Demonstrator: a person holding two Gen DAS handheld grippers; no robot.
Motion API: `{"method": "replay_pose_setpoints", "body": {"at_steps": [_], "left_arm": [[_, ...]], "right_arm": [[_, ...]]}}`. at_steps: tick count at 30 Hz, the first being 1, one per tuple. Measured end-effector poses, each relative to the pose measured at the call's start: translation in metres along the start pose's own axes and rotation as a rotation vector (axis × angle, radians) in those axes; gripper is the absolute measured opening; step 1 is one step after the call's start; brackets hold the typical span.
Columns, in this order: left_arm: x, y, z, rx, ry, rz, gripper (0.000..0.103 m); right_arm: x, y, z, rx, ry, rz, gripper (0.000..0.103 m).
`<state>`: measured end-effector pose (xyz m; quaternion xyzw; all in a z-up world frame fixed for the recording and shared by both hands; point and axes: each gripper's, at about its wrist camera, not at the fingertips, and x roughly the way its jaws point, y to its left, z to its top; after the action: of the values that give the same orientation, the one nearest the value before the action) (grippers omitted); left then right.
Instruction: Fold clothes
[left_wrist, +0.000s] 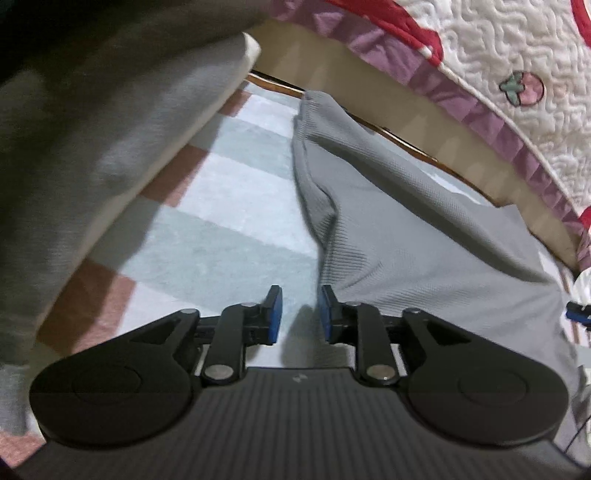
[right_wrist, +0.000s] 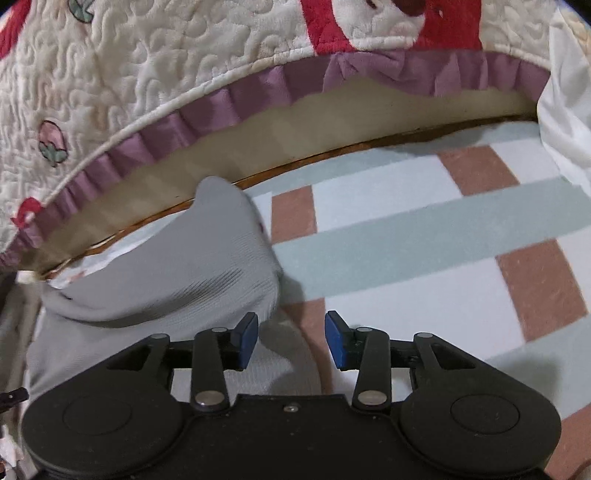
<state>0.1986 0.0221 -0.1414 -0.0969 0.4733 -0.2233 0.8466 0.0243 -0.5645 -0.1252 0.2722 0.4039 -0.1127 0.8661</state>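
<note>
A grey ribbed garment (left_wrist: 406, 229) lies on a checked blanket (left_wrist: 240, 206), its long folded edge running away from me. My left gripper (left_wrist: 301, 314) hovers at that edge, open, with only blanket showing between the blue pads. In the right wrist view the same garment (right_wrist: 192, 266) forms a rounded fold at the left. My right gripper (right_wrist: 291, 339) is open just past its near corner. Its left pad (right_wrist: 246, 339) sits over the cloth without pressing on it.
A quilted white cover with strawberries and a purple frill (right_wrist: 147, 92) hangs over a padded edge (right_wrist: 258, 147) behind the blanket. A large pale grey cloth (left_wrist: 92, 147) fills the left of the left wrist view. White fabric (right_wrist: 565, 110) hangs at far right.
</note>
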Motion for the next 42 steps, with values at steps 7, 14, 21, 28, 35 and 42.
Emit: {"method": "replay_pose_setpoints", "body": {"at_steps": [7, 14, 21, 28, 35, 42], "left_arm": [[0.014, -0.015, -0.014, 0.057, 0.147, -0.121, 0.048], [0.021, -0.025, -0.012, 0.087, 0.099, -0.077, 0.053], [0.025, -0.008, -0.004, -0.009, 0.041, -0.098, 0.055], [0.020, -0.018, -0.014, 0.030, 0.114, -0.130, 0.060], [0.015, -0.028, -0.029, 0.050, 0.163, -0.182, 0.067], [0.017, -0.038, -0.037, 0.061, 0.158, -0.189, 0.004]], "right_arm": [[-0.004, -0.005, -0.007, -0.008, 0.017, 0.016, 0.047], [0.002, 0.003, 0.004, 0.014, 0.010, 0.043, 0.049], [0.038, 0.039, 0.039, -0.062, 0.019, -0.005, 0.054], [0.047, 0.038, 0.032, -0.102, 0.086, -0.028, 0.054], [0.020, -0.003, -0.002, 0.022, 0.126, 0.139, 0.055], [0.010, 0.004, -0.033, -0.151, 0.122, 0.175, 0.046]]}}
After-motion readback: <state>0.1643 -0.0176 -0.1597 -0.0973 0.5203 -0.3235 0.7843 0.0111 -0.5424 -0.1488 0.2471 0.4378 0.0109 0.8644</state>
